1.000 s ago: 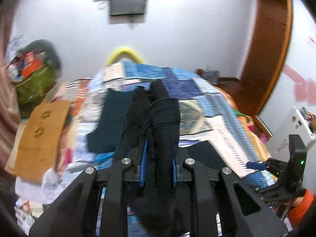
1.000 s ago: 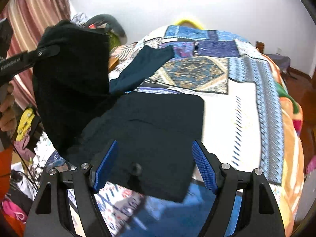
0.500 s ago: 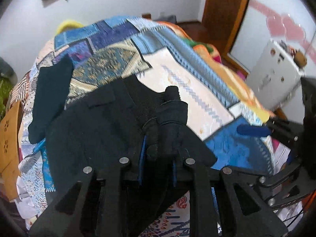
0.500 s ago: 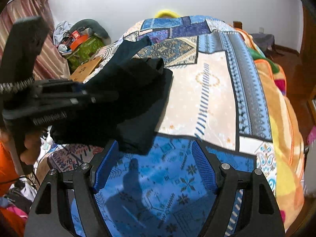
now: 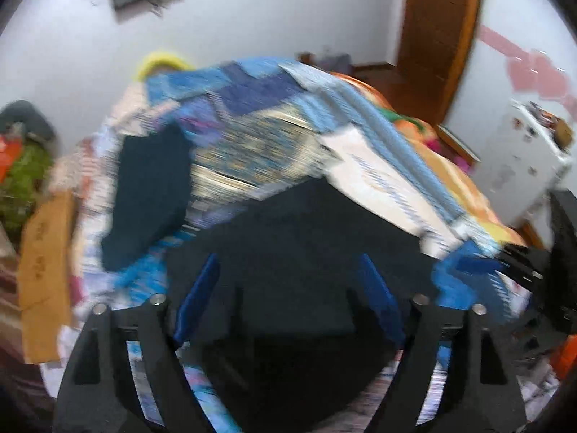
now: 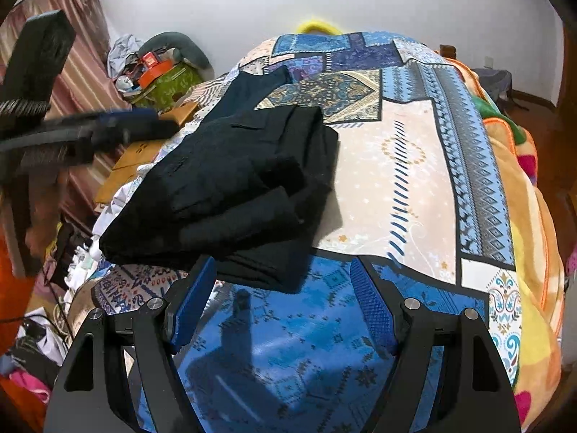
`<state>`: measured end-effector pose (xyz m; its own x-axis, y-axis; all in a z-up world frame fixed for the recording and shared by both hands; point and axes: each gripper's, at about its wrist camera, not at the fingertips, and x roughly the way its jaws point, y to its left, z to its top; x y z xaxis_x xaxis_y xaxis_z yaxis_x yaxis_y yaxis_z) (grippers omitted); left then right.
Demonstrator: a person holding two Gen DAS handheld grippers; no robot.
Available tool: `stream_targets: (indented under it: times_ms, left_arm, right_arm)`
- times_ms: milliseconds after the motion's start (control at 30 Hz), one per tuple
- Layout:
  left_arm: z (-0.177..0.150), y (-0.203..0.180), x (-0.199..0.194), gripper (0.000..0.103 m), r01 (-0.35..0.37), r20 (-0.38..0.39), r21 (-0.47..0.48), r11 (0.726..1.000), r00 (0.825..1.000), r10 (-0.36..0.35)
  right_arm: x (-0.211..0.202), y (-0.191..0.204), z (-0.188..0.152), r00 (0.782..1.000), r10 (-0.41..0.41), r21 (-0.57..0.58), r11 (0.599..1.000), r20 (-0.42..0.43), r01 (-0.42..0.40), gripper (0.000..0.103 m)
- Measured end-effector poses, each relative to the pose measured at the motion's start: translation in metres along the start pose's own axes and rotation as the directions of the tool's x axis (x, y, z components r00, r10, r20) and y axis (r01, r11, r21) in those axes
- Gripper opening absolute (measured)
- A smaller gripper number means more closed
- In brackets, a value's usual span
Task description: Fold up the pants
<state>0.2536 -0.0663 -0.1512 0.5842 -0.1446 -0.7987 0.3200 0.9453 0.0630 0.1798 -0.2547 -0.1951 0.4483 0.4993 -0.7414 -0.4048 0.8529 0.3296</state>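
Note:
The black pants (image 6: 234,187) lie folded in a thick stack on the patterned bedspread (image 6: 414,180), near its left edge. My right gripper (image 6: 283,301) is open and empty, its blue pads just in front of the stack's near edge. My left gripper (image 5: 288,299) is open and empty, held just above the pants (image 5: 295,252); this view is blurred by motion. The left gripper also shows at the left of the right wrist view (image 6: 119,126), beside the stack.
A second dark garment (image 6: 249,86) lies flat on the bed behind the pants. A cardboard box (image 5: 43,270), a green bag (image 6: 166,79) and clutter stand left of the bed. A white cabinet (image 5: 523,158) stands at the right.
My left gripper has let go of the pants and opened, and has pulled back to the left. The pants now rest folded on the bed. The right gripper stays open.

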Motion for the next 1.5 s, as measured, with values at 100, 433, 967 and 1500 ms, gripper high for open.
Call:
stream_targets:
  times_ms: [100,433,967,1500]
  left_arm:
    - [0.009,0.038,0.009,0.091,-0.106,0.018,-0.012,0.994,0.994,0.107]
    - [0.016,0.117,0.117,0.091,-0.284,-0.143,0.023,0.958,0.948,0.285]
    - [-0.059,0.130,0.123,0.091,-0.260,-0.252,-0.003,0.966,0.935,0.251]
    - [-0.110,0.076,0.032,0.090,-0.248,-0.166,-0.125,0.961,0.960,0.226]
  right_arm:
    - [0.007,0.006,0.004,1.000,0.011,-0.016,1.000,-0.011,-0.011,0.074]
    - [0.030,0.013,0.023,0.995,0.096,-0.027,0.995,-0.022,-0.097,0.074]
    - [0.039,-0.043,0.073,0.991,-0.133,-0.025,0.991,0.007,0.133,0.074]
    - [0.016,0.024,0.029,1.000,-0.023,-0.135,0.991,-0.003,0.022,0.069]
